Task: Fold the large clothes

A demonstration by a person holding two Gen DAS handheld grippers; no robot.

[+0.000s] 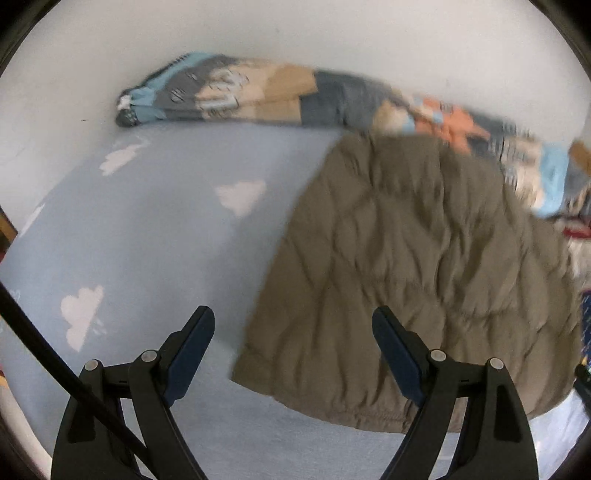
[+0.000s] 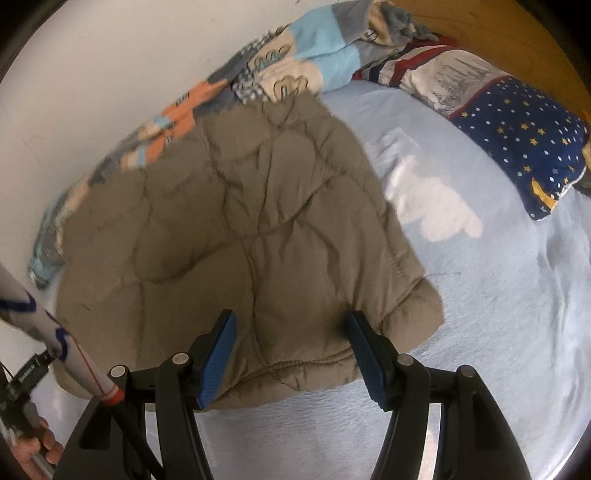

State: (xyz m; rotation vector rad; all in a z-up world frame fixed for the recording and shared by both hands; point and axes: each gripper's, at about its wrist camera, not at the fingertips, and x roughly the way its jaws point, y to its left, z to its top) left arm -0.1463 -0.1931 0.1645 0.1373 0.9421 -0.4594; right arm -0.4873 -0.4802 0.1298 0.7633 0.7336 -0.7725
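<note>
As the padded jacket (image 2: 236, 221) lies soft and bulky on the bed (image 2: 480, 332), both the spread left gripper (image 1: 293, 343) and the spread right gripper (image 2: 291, 350), empty, should pinch its stitched hem

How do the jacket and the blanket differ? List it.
The jacket is plain olive-brown and quilted; the blanket is a patchwork of blue, grey, cream and orange. The jacket lies spread flat in the middle of the bed; the blanket is bunched in a long roll along the wall. Both rest on the bed, and they touch.
</note>
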